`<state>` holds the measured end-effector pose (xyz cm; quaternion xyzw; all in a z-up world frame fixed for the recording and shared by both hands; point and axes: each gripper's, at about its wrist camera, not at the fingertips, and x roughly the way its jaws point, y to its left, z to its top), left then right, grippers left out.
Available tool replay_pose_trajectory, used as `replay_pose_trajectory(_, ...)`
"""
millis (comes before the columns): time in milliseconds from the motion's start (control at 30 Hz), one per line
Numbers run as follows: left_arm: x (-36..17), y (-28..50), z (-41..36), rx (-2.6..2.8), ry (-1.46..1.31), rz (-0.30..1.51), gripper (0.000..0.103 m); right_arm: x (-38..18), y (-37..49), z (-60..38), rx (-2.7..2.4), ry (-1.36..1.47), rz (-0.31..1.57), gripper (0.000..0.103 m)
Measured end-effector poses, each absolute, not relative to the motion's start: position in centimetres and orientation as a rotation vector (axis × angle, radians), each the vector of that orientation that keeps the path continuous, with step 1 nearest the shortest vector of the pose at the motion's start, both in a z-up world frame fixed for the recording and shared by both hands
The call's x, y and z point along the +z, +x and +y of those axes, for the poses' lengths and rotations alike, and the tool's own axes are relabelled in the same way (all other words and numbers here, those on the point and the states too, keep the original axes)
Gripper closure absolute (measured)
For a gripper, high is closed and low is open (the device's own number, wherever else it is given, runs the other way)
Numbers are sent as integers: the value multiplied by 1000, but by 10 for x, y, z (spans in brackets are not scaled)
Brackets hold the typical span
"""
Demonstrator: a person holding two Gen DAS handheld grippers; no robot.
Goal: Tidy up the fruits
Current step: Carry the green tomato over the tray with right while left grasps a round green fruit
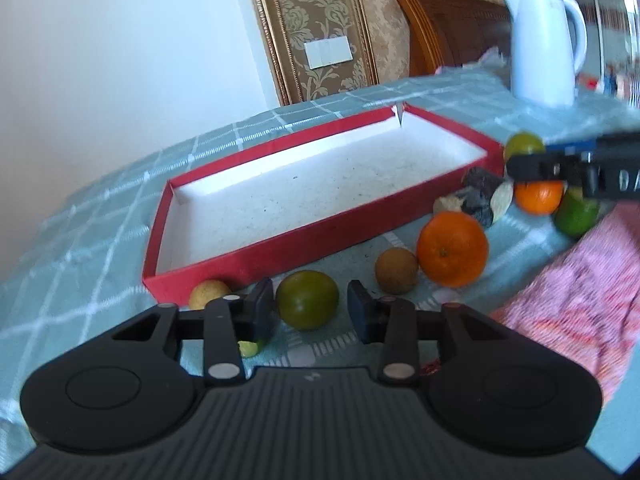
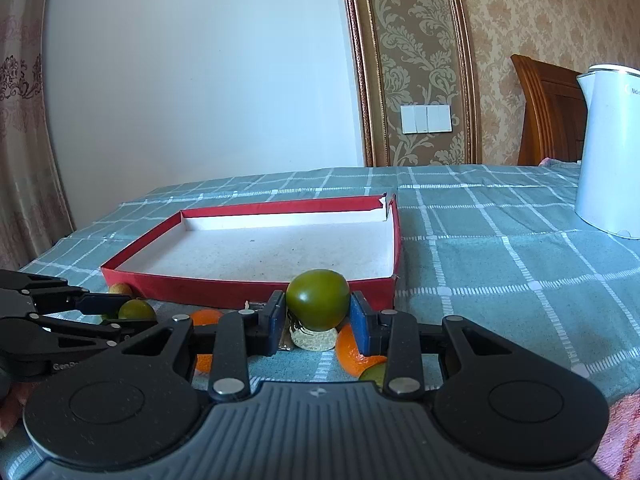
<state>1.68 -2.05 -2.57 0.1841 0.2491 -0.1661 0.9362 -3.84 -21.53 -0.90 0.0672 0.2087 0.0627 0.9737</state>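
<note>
While the right gripper (image 2: pixel 318 318) clamps one green fruit (image 2: pixel 318 299) just in front of the red tray (image 2: pixel 248 291), the left gripper (image 1: pixel 311 309) stands open around a second green fruit (image 1: pixel 307 299) on the checked tablecloth (image 1: pixel 80 240). Beside the tray lie two oranges (image 1: pixel 453 249), one brown fruit (image 1: pixel 396 271), one yellowish fruit (image 1: pixel 209 293) and two more green ones. One white kettle (image 1: pixel 544 46) stands behind.
</note>
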Motion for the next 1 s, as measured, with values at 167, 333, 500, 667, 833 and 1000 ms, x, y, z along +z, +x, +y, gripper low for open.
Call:
replay_pose_trajectory(167, -28, 20, -26, -324, 366, 508, 54, -10, -39, -215, 126, 132, 421, 69)
replay_pose_trajectory(333, -25, 19, -18, -302, 315, 504, 70, -10, -38, -214, 129, 125, 428, 69)
replay_pose_trajectory(500, -22, 14, -11, -314, 246, 494, 71, -11, -39, -214, 119, 122, 422, 69)
replay_pose_trajectory(667, -17, 0, -3, -326, 161, 458, 71, -9, -41, -214, 114, 120, 410, 69)
replay_pose_trajectory(833, -20, -10, 7, -351, 109, 458, 71, 4, -31, -212, 118, 82, 415, 69)
replay_pose_trajectory(1000, -24, -9, 12, -373, 64, 473, 71, 28, 3, -207, 77, 14, 370, 69)
